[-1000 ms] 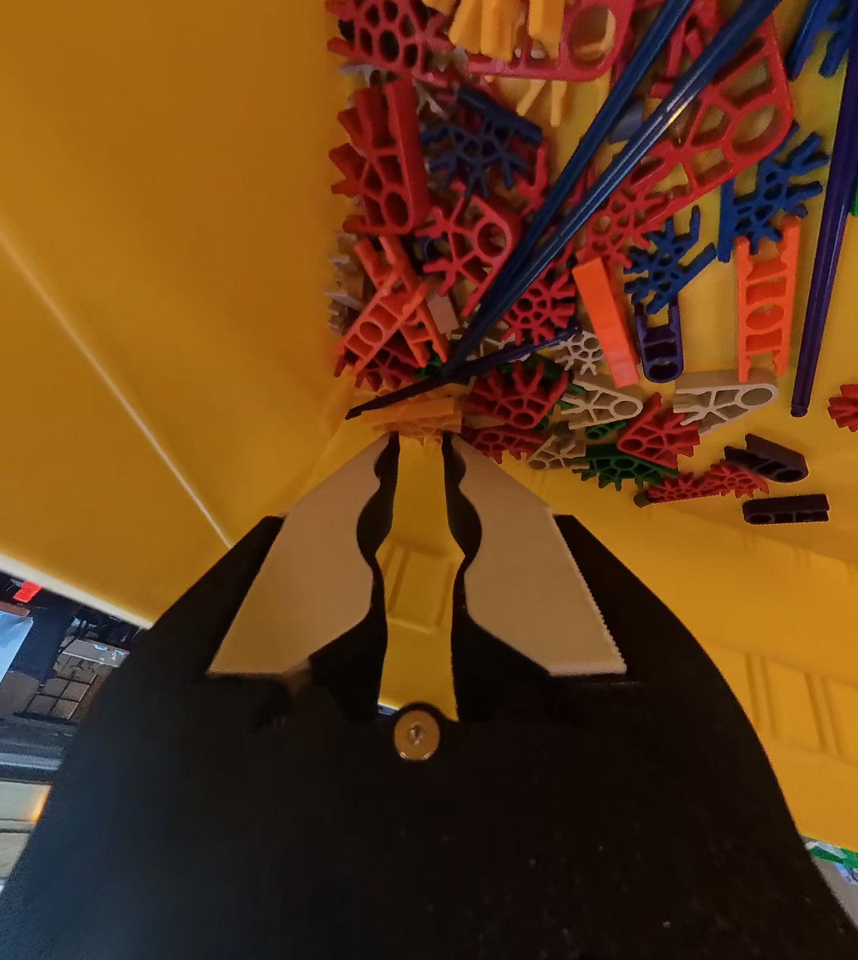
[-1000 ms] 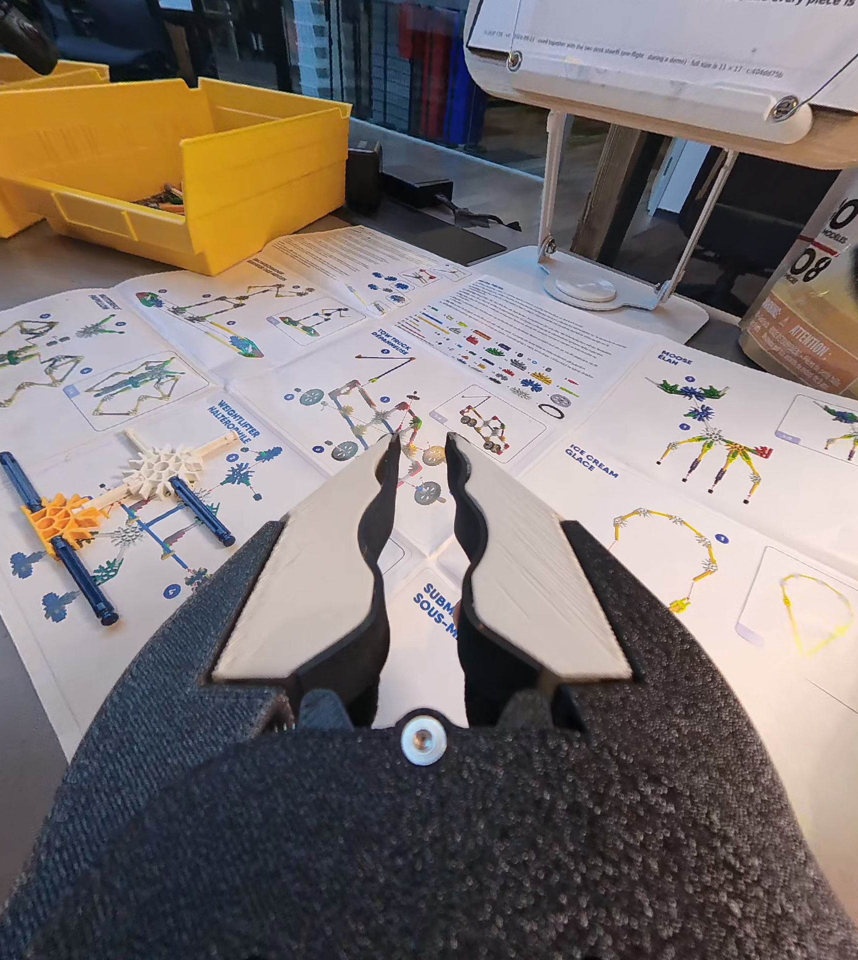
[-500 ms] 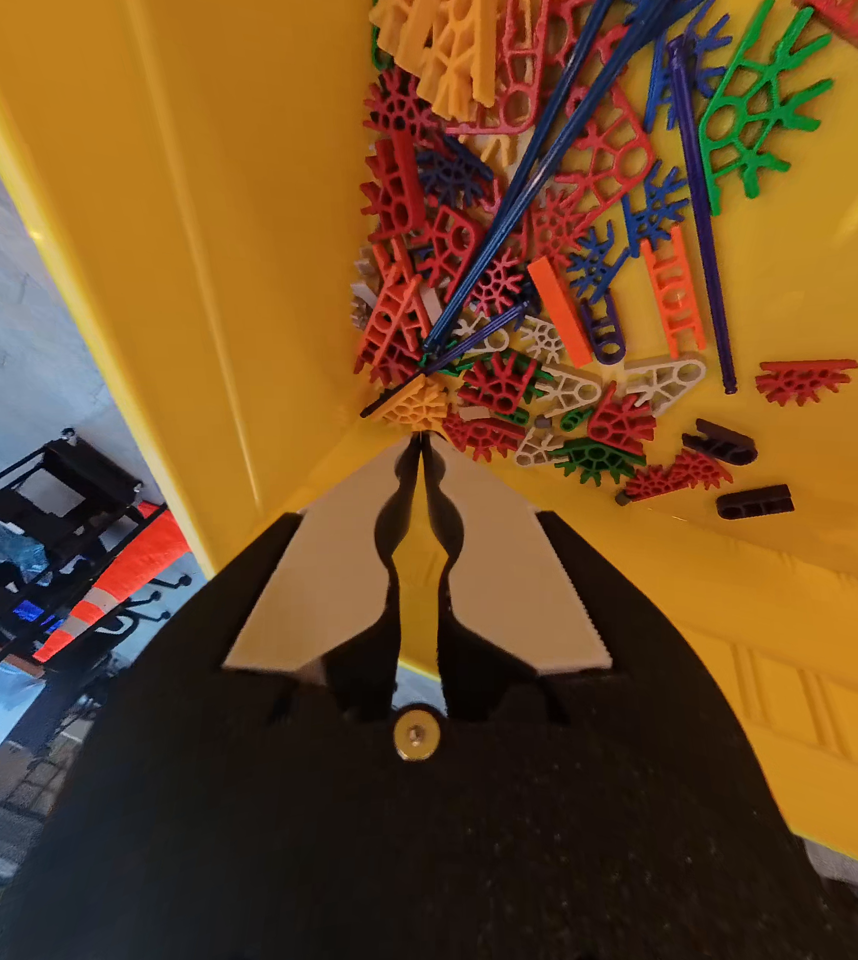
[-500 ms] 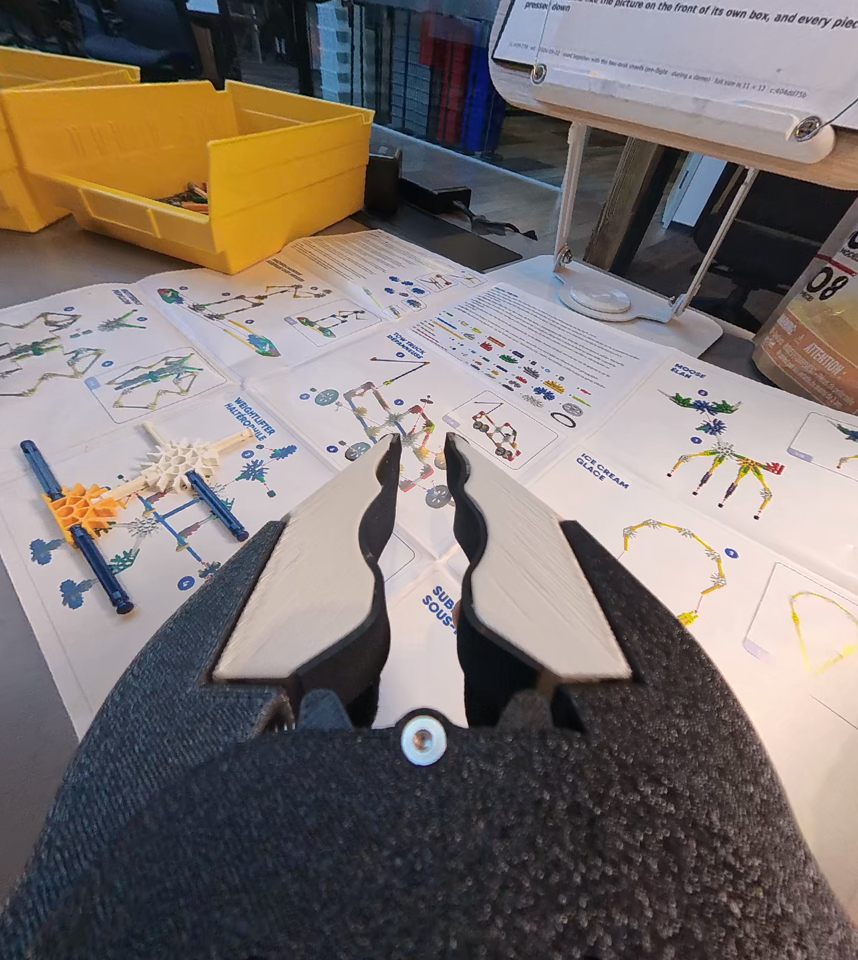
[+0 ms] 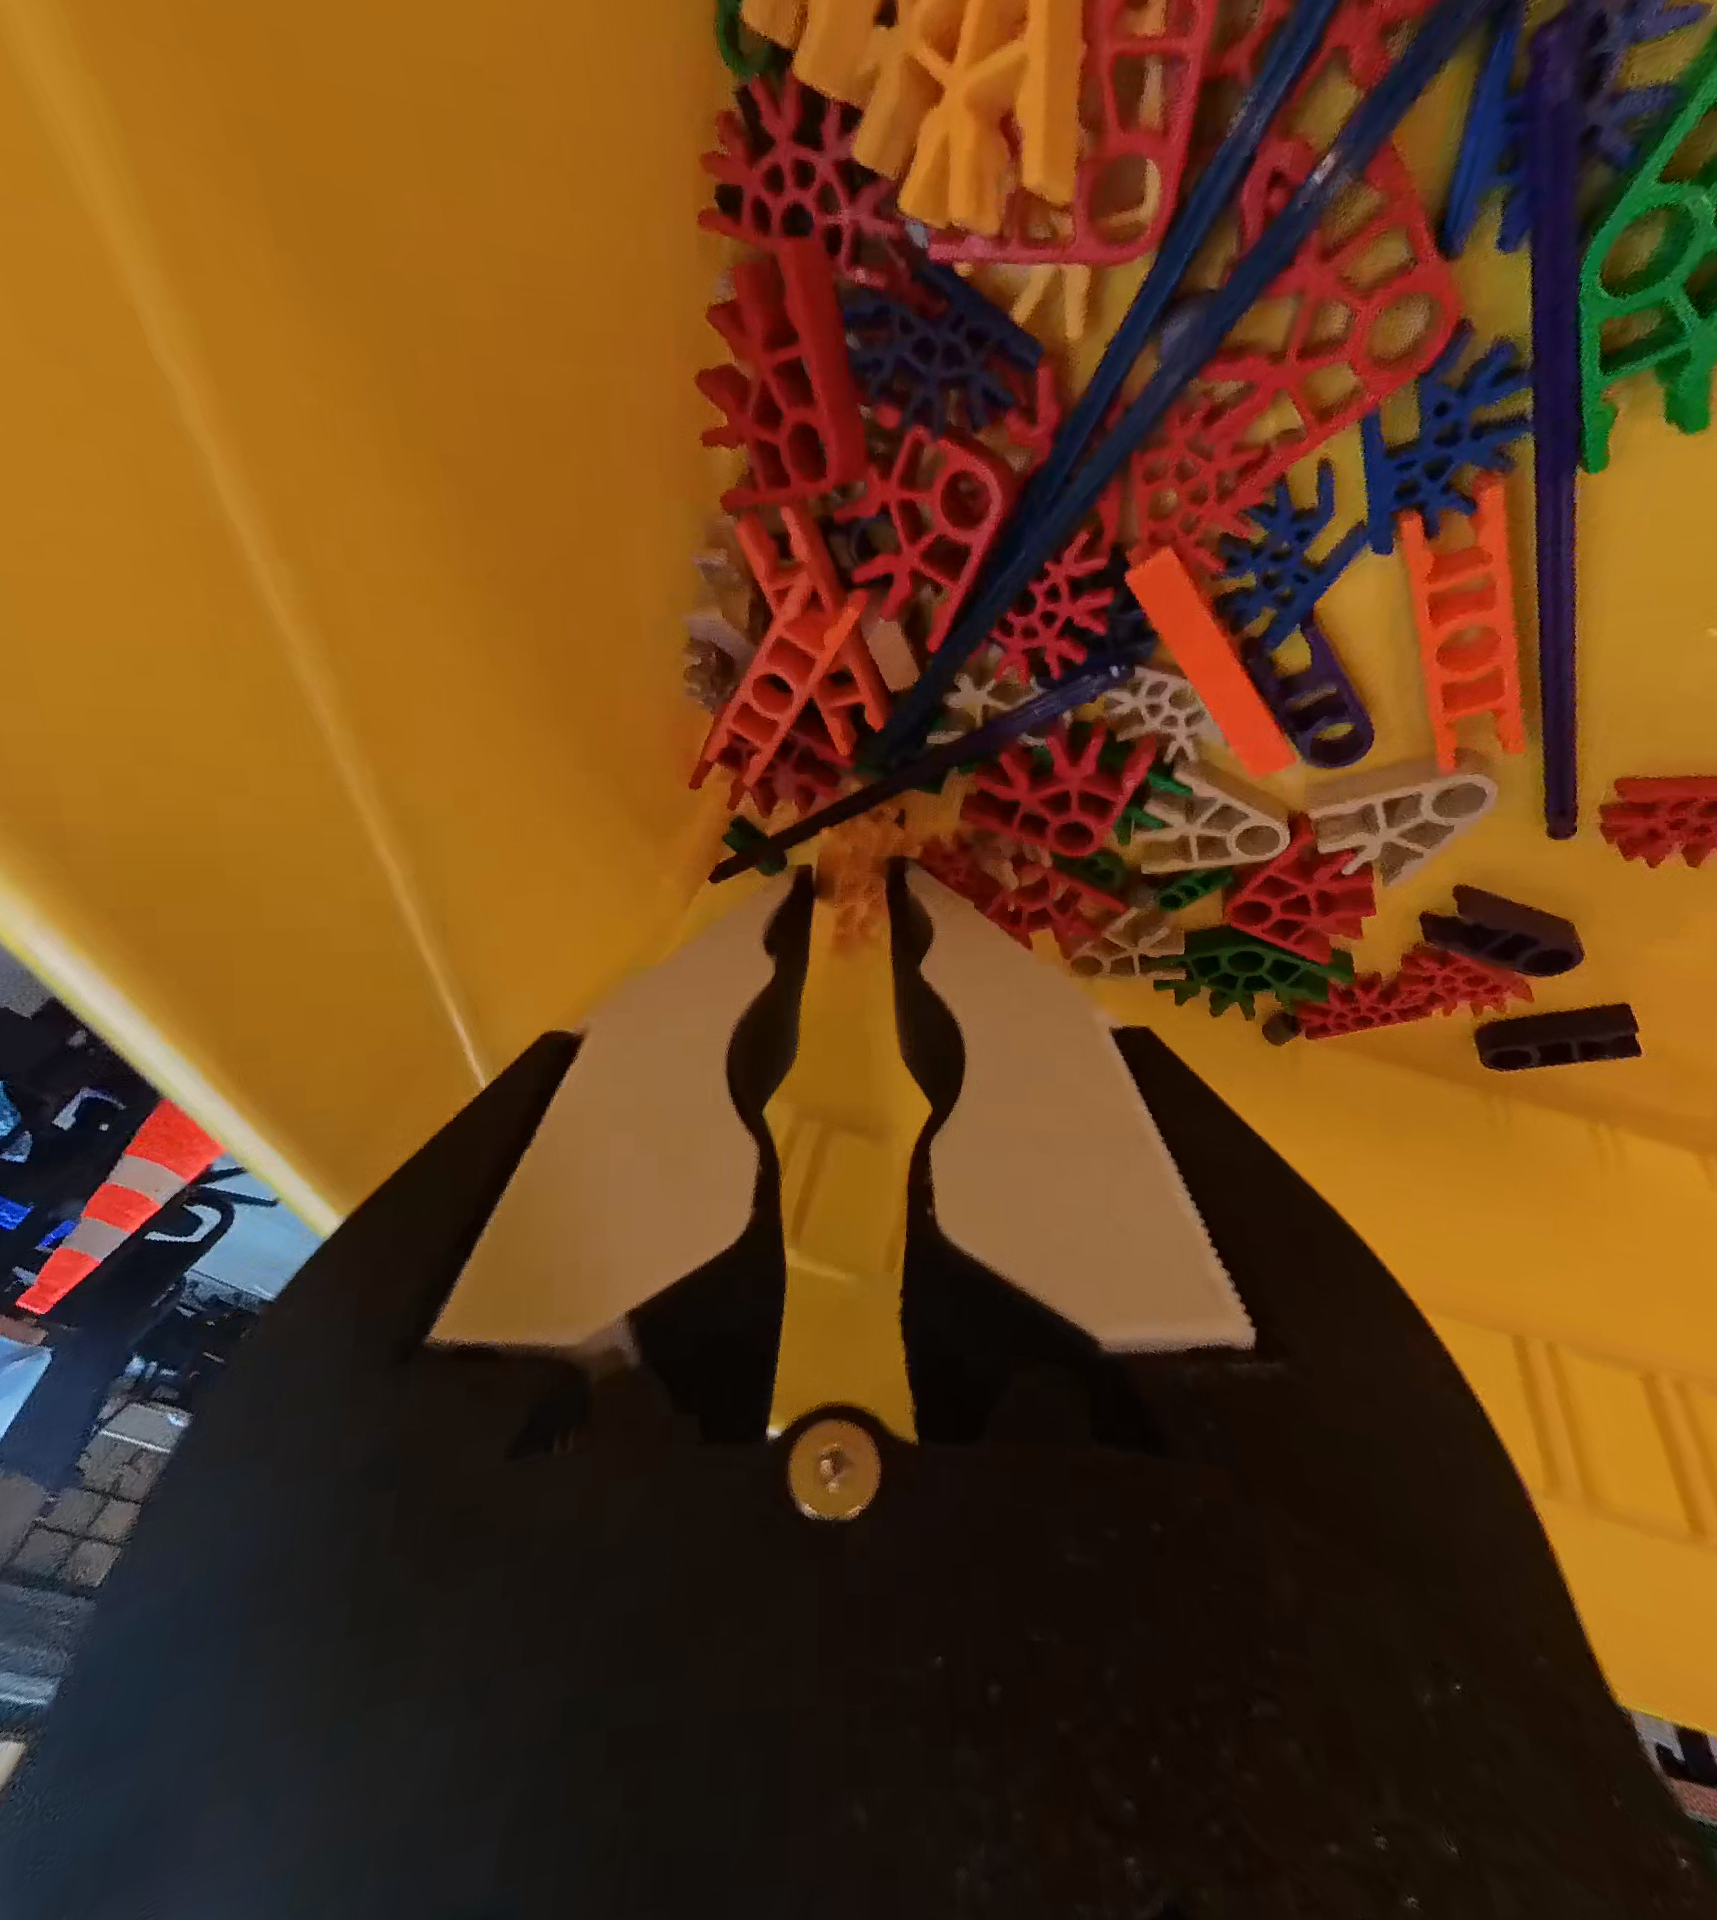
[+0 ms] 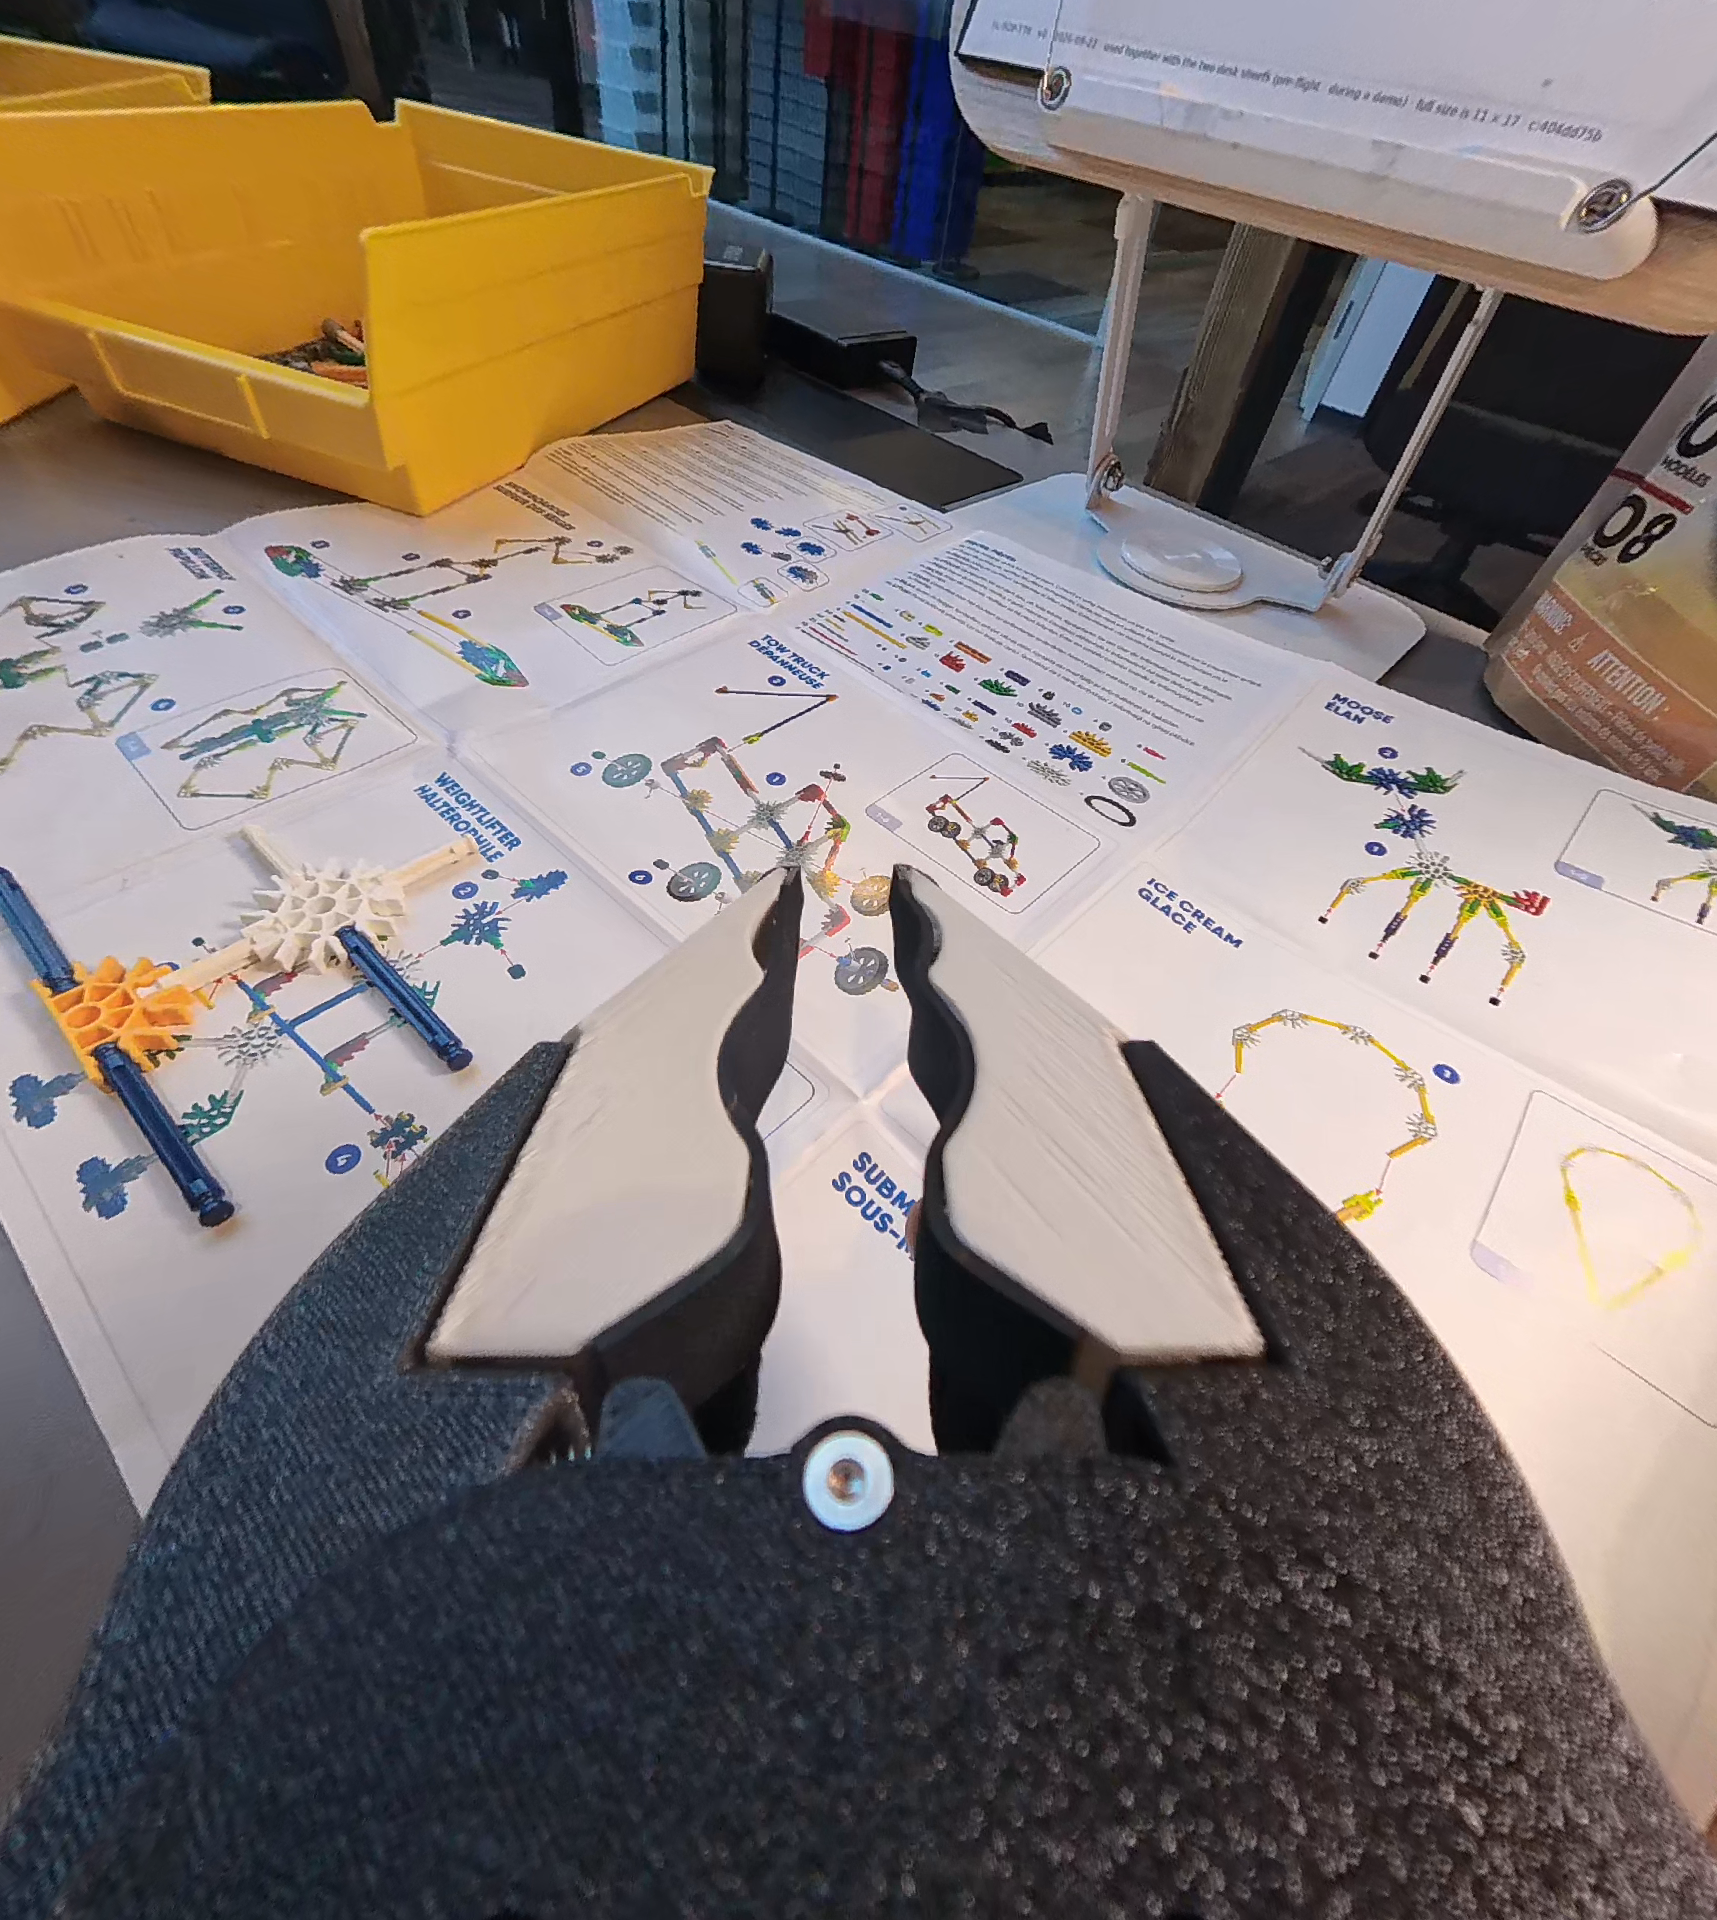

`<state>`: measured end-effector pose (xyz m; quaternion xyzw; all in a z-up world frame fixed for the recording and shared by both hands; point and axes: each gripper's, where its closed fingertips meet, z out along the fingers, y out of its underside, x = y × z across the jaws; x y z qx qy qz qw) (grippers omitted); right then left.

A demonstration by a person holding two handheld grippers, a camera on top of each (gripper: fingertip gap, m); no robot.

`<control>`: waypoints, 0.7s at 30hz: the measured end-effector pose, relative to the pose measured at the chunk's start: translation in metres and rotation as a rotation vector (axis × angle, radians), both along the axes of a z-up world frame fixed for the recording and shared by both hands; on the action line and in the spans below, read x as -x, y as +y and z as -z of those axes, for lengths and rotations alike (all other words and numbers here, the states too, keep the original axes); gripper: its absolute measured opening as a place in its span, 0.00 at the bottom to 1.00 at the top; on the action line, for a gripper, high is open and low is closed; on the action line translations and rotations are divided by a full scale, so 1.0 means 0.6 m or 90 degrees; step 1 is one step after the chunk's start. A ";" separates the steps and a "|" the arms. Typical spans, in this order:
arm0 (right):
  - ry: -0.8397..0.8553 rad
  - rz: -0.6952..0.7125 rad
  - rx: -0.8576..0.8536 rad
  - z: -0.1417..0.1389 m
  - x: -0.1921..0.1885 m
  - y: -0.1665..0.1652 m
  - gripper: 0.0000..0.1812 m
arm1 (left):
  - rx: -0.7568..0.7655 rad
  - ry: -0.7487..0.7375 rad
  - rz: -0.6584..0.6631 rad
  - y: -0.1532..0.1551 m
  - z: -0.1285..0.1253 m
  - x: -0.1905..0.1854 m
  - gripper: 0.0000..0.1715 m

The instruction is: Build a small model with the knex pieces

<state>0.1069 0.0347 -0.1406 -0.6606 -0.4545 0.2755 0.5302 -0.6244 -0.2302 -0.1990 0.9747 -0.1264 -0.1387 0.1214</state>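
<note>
Partly hidden between left gripper tips, clamped: one blurred orange connector inside yellow bin. Right gripper slightly apart, empty, over instruction sheet.

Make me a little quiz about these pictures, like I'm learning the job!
1. True or false: the right gripper is holding something.
2. Which colour is the bin that the left gripper reaches into? A red, B yellow, C green.
3. Fill in: on the sheet, left of the white connector in the right wrist view, lies an ______ connector.

Key
1. False: its jaws are open and empty above the sheet.
2. B.
3. Orange: the orange connector.
</note>
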 end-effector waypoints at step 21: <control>0.072 -0.108 -0.107 -0.099 0.096 -0.106 0.15 | -0.890 -0.717 0.193 0.192 -0.364 -0.683 0.02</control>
